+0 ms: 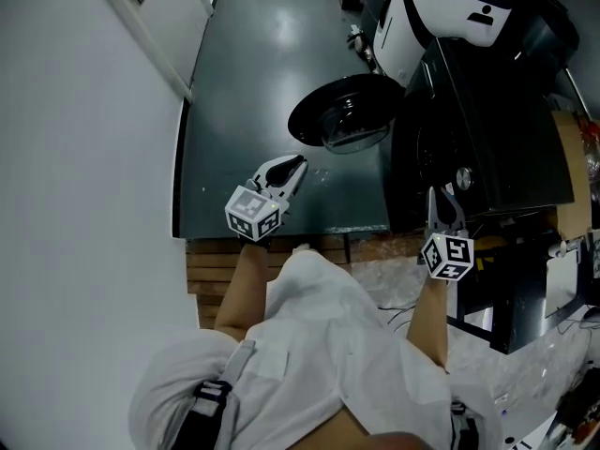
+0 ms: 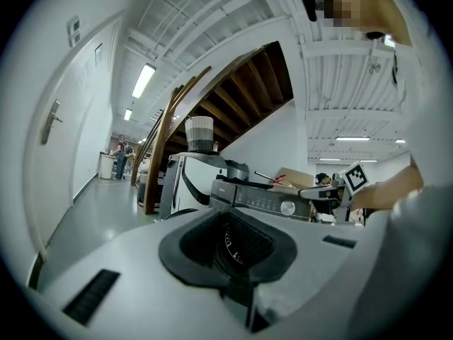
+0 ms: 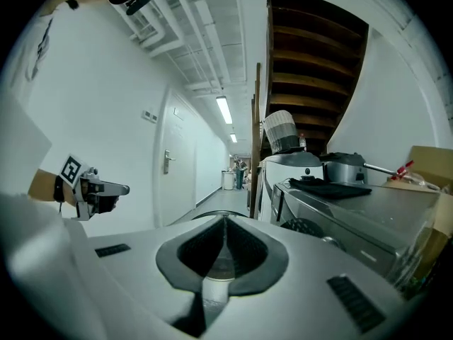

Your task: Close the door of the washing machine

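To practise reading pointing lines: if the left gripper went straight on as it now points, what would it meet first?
Most likely the open washing machine door, which lies just ahead of the left gripper; depth is unclear.

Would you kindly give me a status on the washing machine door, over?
Both shut, empty: left gripper short of the door, right gripper by the washing machine. Door wide open. No obstruction seen.
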Motion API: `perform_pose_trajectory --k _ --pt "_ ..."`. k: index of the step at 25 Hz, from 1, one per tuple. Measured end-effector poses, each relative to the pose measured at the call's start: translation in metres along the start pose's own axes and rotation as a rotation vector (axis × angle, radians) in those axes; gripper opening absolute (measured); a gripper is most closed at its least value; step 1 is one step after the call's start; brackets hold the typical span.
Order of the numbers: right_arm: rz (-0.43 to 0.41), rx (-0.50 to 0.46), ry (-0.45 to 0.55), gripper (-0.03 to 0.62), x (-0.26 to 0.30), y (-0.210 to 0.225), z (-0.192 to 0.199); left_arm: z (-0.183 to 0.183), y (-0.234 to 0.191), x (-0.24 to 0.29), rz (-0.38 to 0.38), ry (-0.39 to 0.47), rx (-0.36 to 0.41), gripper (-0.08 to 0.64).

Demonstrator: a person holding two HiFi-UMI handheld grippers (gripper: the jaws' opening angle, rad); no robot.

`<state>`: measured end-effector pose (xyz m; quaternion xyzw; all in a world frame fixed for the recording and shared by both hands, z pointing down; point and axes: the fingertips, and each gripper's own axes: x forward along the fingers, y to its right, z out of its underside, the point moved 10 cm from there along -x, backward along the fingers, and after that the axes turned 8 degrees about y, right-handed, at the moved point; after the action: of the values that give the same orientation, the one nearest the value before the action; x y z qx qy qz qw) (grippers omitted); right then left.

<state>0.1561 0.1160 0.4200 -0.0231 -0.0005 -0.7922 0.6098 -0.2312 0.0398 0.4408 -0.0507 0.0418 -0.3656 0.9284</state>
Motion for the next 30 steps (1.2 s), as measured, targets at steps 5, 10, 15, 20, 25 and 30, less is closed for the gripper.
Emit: perform_pose_trajectory --k 5,10,15,20,25,30 --pt "-0.001 -0.002 -0.025 0.031 0.058 -0.016 -0.031 -0.031 -0.056 0.014 0.014 -0.023 -0.008 0.031" --pt "0.013 -0.016 -0.042 0.031 0.105 -0.030 -0.064 -0.061 -0.105 0.025 0.022 -0.019 -0.021 0.031" --pt "0.010 -0.040 -0.045 0.031 0.135 -0.041 -0.079 -0.075 -0.140 0.028 0.015 0.000 -0.018 0.031" --pt "-0.007 -0.049 -0.061 0.031 0.153 -0.047 -0.082 -0.076 -0.159 0.034 0.017 0.001 -0.014 0.031" --pt "-0.029 -0.055 -0.073 0.031 0.171 -0.050 -0.081 -0.074 -0.173 0.045 0.024 -0.009 -0.018 0.031" --pt "-0.050 -0.050 -0.081 0.031 0.190 -0.046 -0.074 -0.069 -0.187 0.063 0.032 -0.037 -0.001 0.032"
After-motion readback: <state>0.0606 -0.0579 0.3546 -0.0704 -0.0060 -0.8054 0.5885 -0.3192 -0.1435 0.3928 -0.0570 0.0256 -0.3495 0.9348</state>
